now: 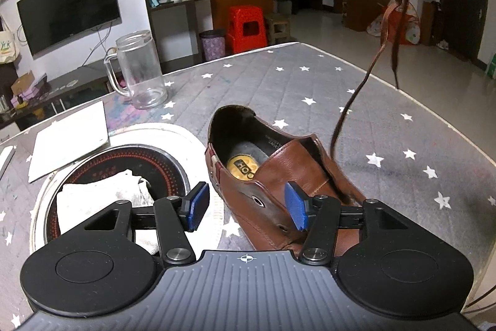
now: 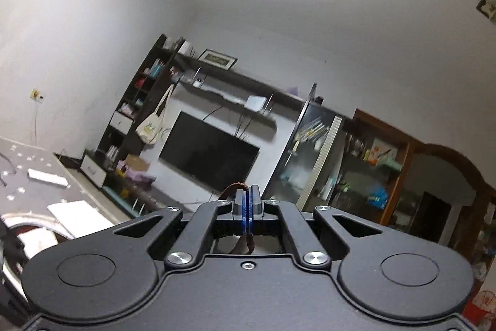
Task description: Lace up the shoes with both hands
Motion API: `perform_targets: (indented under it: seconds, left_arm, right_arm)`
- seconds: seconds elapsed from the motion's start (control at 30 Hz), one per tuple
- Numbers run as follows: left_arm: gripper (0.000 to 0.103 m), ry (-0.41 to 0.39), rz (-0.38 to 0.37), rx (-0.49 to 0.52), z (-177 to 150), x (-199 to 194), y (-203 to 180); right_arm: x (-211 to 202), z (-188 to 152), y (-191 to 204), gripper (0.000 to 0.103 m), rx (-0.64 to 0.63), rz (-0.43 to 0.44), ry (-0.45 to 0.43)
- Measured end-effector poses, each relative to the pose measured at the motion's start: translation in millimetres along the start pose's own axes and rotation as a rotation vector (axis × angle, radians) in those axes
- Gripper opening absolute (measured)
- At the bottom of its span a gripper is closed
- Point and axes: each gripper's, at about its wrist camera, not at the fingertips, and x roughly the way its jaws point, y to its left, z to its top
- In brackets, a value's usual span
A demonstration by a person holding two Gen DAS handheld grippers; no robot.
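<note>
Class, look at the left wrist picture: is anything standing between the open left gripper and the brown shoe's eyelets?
Nothing visible does. The left gripper is open right over the brown shoe, its fingers straddling the flap with the eyelets. The lace hangs off to the far side, held up by the right gripper.

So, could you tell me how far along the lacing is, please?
Early on. Done: the lace already runs out of the shoe near its toe end. In hand: the right gripper is shut on the lace, holding it high; the left gripper is open by the shoe. Left: the near eyelets are empty.
</note>
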Motion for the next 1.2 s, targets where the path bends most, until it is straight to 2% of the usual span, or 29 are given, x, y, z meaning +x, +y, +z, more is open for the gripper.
perform_targets:
  seconds: [0.13,0.37,0.5,0.63,0.73,0.83,1.2]
  left_arm:
    - [0.055,-0.004,0.004,0.011,-0.8,-3.2,-3.8]
    - [0.058,-0.015,0.025,0.02,-0.6,-9.7,-7.7]
    - [0.059,-0.019,0.037,0.015,-2.2,-13.0,-8.4]
    - [0.061,-0.02,0.041,0.009,-4.2,-14.4,-7.7]
    - [0.061,-0.022,0.042,0.003,-4.2,-15.2,-8.0]
    - [0.063,-0.031,0.035,0.007,-3.1,-16.5,-10.3]
    - [0.064,-0.038,0.028,0.018,-3.7,-17.1,-16.3]
  right_arm:
    - [13.6,-12.2,-1.2,0.002,0.029,0.056,0.104]
    - [31.7,-70.6,17.5,0.002,0.122,0.211,0.403]
    - [36.8,-88.0,28.0,0.003,0.172,0.269,0.504]
    - [33.9,-98.5,33.3,0.014,0.215,0.295,0.551]
    - [29.5,-96.6,41.1,0.017,0.226,0.303,0.569]
    - [26.3,-95.0,43.1,0.027,0.232,0.304,0.573]
    - [11.9,-83.9,45.8,0.051,0.228,0.336,0.569]
